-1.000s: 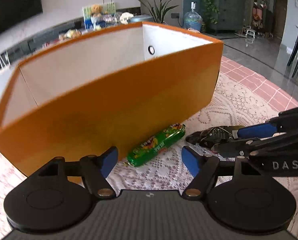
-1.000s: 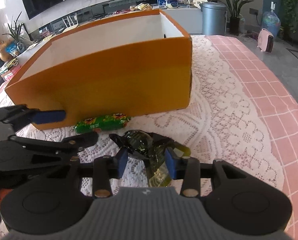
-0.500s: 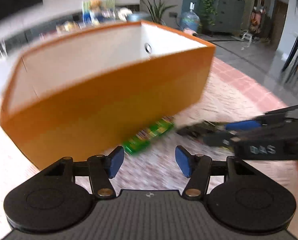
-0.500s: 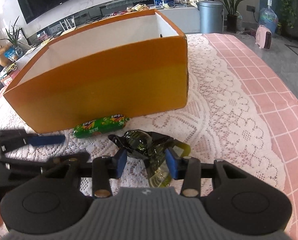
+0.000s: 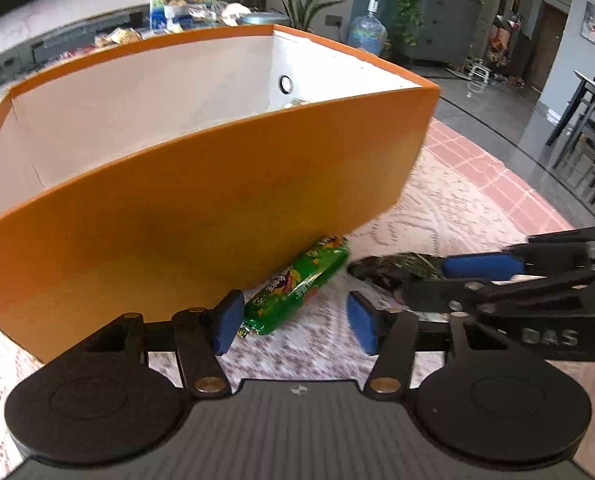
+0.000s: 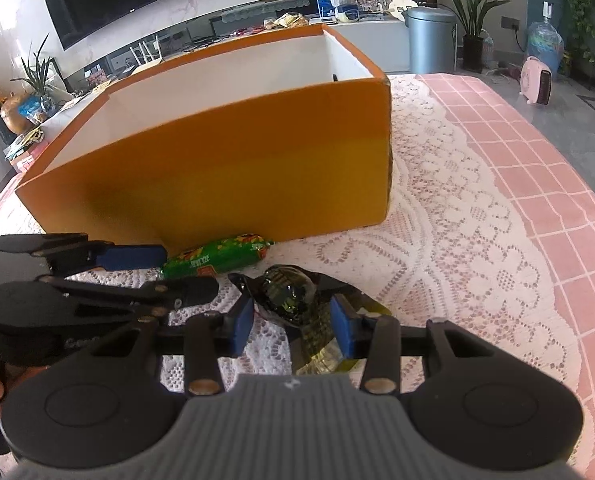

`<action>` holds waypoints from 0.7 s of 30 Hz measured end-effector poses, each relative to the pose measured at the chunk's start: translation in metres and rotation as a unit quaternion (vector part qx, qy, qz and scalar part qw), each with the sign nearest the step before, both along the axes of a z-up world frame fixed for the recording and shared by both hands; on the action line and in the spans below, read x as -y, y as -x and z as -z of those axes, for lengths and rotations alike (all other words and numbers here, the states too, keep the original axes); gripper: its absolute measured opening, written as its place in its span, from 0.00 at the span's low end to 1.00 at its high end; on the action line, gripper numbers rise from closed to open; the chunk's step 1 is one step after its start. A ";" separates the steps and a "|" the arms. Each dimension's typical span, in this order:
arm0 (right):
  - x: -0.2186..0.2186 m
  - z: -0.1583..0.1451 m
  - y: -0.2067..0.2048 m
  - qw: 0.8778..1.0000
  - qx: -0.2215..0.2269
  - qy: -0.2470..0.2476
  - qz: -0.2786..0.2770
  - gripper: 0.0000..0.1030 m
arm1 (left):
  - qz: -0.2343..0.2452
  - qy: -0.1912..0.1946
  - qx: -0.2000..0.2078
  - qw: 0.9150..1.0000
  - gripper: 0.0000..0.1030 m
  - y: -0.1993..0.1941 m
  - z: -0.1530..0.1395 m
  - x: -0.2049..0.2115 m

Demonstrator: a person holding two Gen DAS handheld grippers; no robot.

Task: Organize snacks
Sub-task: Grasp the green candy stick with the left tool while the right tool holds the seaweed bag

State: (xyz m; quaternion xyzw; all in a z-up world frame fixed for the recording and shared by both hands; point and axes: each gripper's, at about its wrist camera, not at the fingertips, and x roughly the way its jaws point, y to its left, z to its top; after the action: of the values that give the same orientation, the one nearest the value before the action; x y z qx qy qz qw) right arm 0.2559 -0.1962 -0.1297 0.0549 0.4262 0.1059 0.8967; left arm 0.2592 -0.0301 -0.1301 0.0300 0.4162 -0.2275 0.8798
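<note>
The left tongs [image 5: 293, 322] are closing around the green snack tube's [image 5: 297, 286] near end against the orange box [image 5: 201, 216], where it could squirt sideways, while the right tongs [image 6: 293, 326] clamp a dark wrapped snack [image 6: 293, 296].

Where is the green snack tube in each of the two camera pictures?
Left wrist view: the green snack tube lies low in the middle, slanting up to the right, between the left gripper fingers.
Right wrist view: it lies left of centre, just above the dark wrapped snack.
Shared landmark: the orange box right behind it.
</note>
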 end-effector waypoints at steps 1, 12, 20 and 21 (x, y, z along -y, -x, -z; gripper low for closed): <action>0.001 0.000 0.000 1.000 0.000 -0.001 0.001 0.38 | 0.002 0.005 -0.006 1.000 0.58 0.002 -0.002 -0.001; 0.001 0.000 0.001 1.000 0.001 -0.003 0.007 0.37 | 0.022 -0.036 0.019 0.999 0.56 0.000 0.000 0.017; 0.002 0.002 -0.003 1.000 0.002 -0.007 0.016 0.37 | 0.024 -0.052 0.022 0.998 0.54 -0.003 0.016 0.024; 0.002 0.002 -0.003 1.000 0.003 -0.008 0.017 0.37 | 0.025 -0.050 0.024 0.998 0.54 -0.002 0.016 0.024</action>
State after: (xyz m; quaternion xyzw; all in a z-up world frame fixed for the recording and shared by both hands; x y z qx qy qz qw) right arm 0.2594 -0.1977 -0.1315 0.0689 0.4214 0.0946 0.8993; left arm 0.2609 -0.0544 -0.1458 0.0900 0.4051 -0.2279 0.8808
